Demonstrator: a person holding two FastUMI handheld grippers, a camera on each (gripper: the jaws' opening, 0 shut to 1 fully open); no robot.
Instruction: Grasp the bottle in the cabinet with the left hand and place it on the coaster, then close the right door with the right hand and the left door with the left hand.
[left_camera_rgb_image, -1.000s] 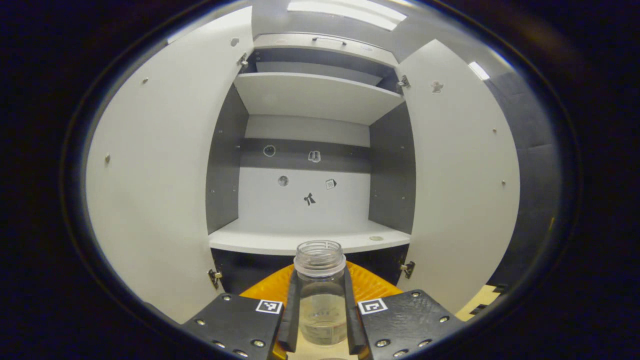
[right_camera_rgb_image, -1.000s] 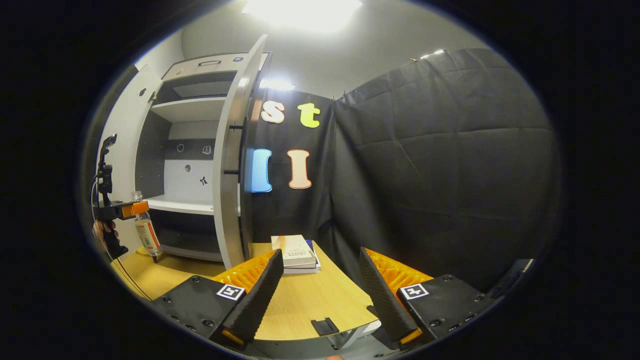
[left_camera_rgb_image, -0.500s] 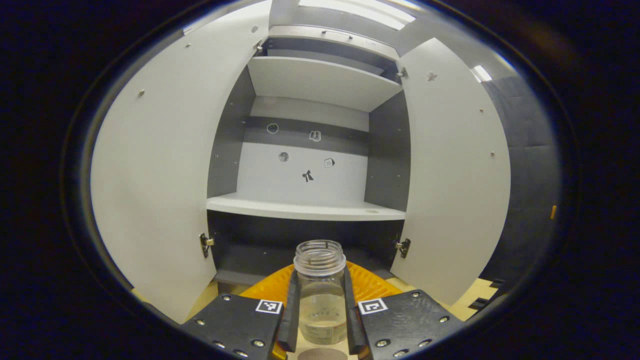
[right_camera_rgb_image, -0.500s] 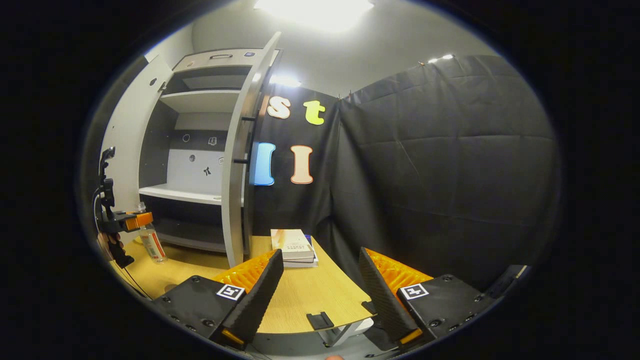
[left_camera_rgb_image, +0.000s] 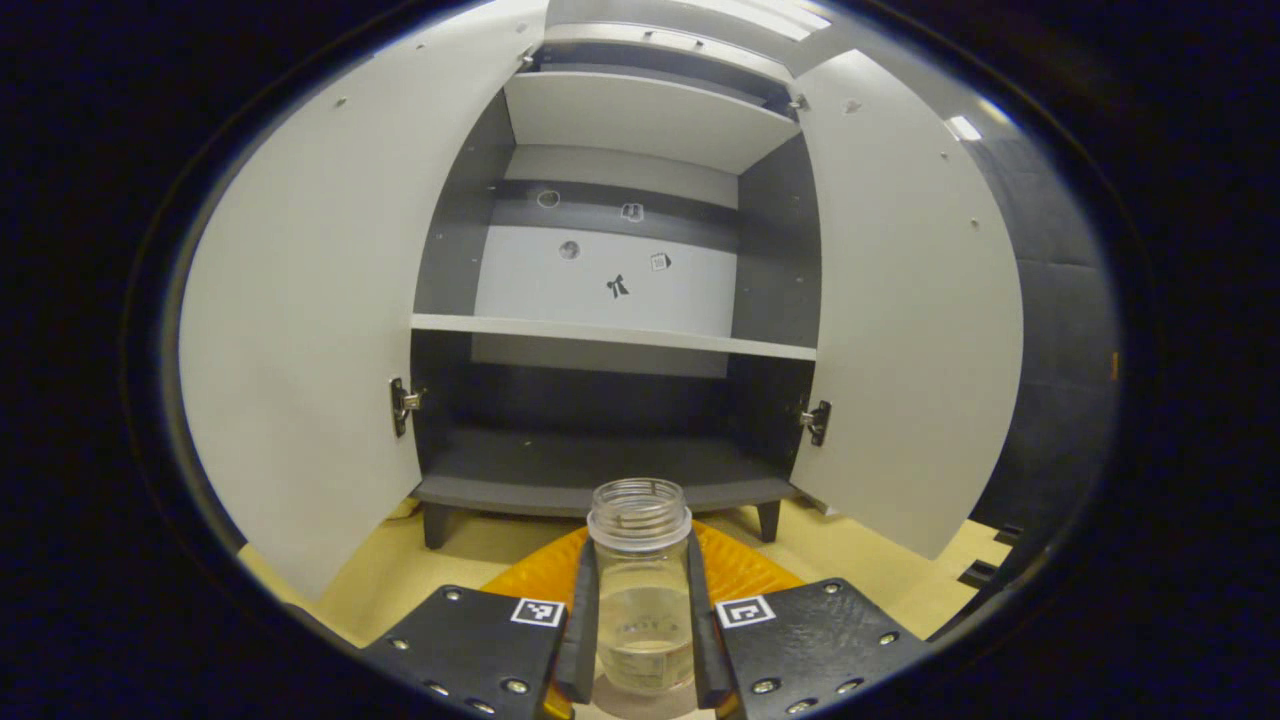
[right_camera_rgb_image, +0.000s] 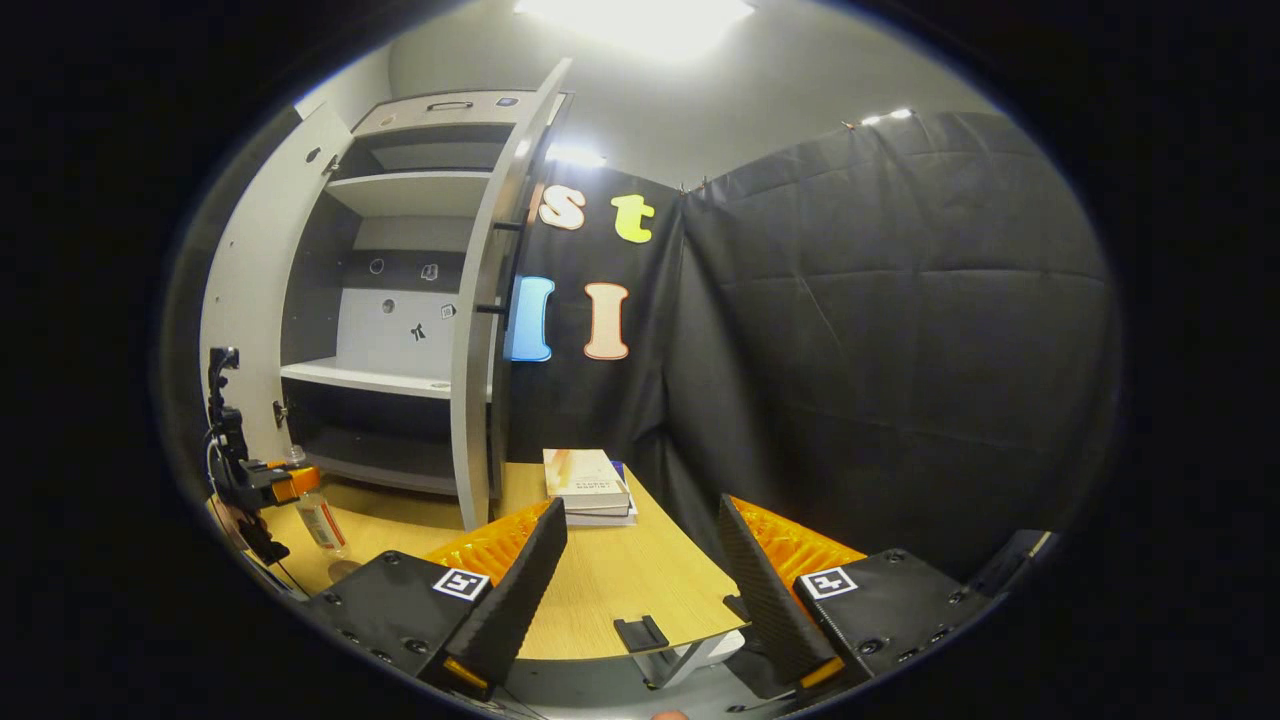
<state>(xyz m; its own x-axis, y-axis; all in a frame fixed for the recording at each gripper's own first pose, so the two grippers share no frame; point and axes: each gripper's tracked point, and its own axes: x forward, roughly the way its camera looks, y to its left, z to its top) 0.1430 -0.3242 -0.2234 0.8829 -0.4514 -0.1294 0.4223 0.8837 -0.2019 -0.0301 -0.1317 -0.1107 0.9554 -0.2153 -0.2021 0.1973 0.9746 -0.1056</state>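
A clear uncapped bottle (left_camera_rgb_image: 640, 610) with a little liquid stands upright between my left gripper (left_camera_rgb_image: 640, 552) fingers, which are shut on it. A round greyish coaster (left_camera_rgb_image: 640, 708) peeks out just under the bottle's base. The cabinet (left_camera_rgb_image: 610, 330) ahead has its left door (left_camera_rgb_image: 300, 330) and right door (left_camera_rgb_image: 910, 310) swung wide open. In the right gripper view, the left gripper (right_camera_rgb_image: 268, 482) holds the bottle (right_camera_rgb_image: 320, 515) low over the table, above the coaster (right_camera_rgb_image: 345, 570). My right gripper (right_camera_rgb_image: 642, 510) is open with nothing between its fingers, out in front of the right door (right_camera_rgb_image: 478, 330), seen edge-on.
A wooden table (right_camera_rgb_image: 620, 590) carries a stack of books (right_camera_rgb_image: 588, 485) to the right of the cabinet. A small black clip (right_camera_rgb_image: 640, 633) sits on the table's near edge. The cabinet's shelves (left_camera_rgb_image: 610, 335) are bare. Black cloth wall (right_camera_rgb_image: 880, 330) closes the right side.
My left gripper has come down with the bottle, from shelf height to just above the table and the coaster. The right gripper has barely shifted.
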